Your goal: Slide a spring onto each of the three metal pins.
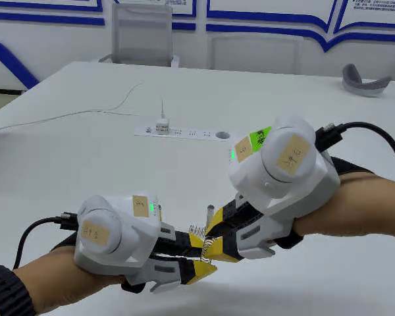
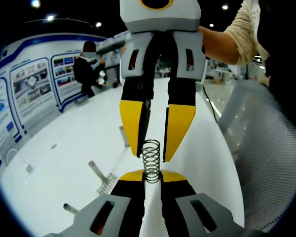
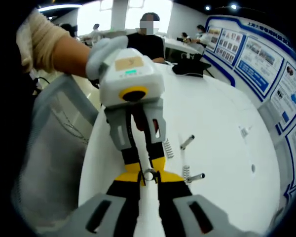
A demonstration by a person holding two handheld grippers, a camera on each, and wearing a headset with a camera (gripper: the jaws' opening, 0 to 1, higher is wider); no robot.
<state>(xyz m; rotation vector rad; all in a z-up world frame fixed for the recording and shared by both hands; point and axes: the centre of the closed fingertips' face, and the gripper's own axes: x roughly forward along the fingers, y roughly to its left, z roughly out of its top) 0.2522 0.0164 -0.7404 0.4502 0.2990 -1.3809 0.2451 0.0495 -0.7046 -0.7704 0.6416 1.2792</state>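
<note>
Gripping a coiled wire spring (image 2: 151, 159), left tongs (image 2: 151, 177) face yellow-tipped right tongs (image 2: 152, 154).

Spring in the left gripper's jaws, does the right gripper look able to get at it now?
Probably yes. The spring sticks out from the left gripper, and the right gripper has its jaws either side of the free end, nothing between. Whether they grip it is unclear.

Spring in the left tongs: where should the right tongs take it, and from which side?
Take the spring by its free coils: the left tongs pinch only one end, so the rest stands bare. Come from the far end, along its axis, one jaw on each side, as the right tongs sit.
</note>
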